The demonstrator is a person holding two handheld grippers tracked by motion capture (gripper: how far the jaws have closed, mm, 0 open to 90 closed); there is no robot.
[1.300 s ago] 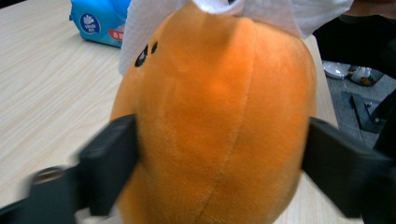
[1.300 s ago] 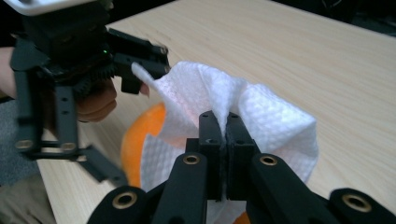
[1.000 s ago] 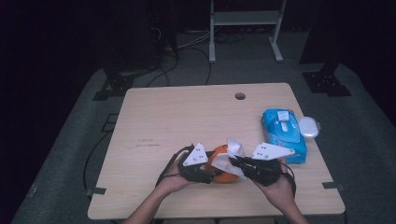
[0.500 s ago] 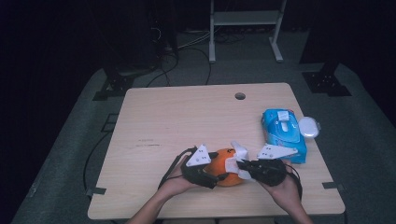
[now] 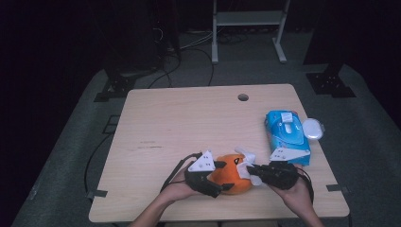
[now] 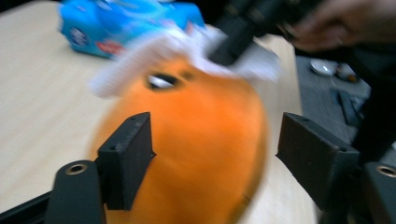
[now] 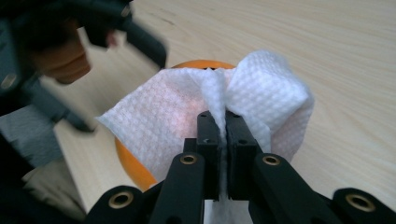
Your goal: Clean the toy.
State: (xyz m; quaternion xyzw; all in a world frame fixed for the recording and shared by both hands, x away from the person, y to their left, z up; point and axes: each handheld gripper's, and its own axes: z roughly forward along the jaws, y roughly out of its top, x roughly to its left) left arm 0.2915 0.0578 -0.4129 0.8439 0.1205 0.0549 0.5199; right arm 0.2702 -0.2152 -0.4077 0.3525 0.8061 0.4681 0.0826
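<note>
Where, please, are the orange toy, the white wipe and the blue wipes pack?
orange toy [image 6: 196, 135], left gripper view, middle of its body
white wipe [image 7: 168, 112], right gripper view, its flat spread part
blue wipes pack [image 5: 286, 135], high view, its top face

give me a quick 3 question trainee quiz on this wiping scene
1. What does the right claw pinch?
2. True or false: the left claw is clamped tight on the orange toy.
3. Where is the blue pack? A) on the floor B) on the table, beyond the right claw C) under the toy

Key:
1. A white wipe, laid on the toy.
2. False: its jaws have just been opening and stand apart at the toy's sides, the toy between them.
3. B
</note>
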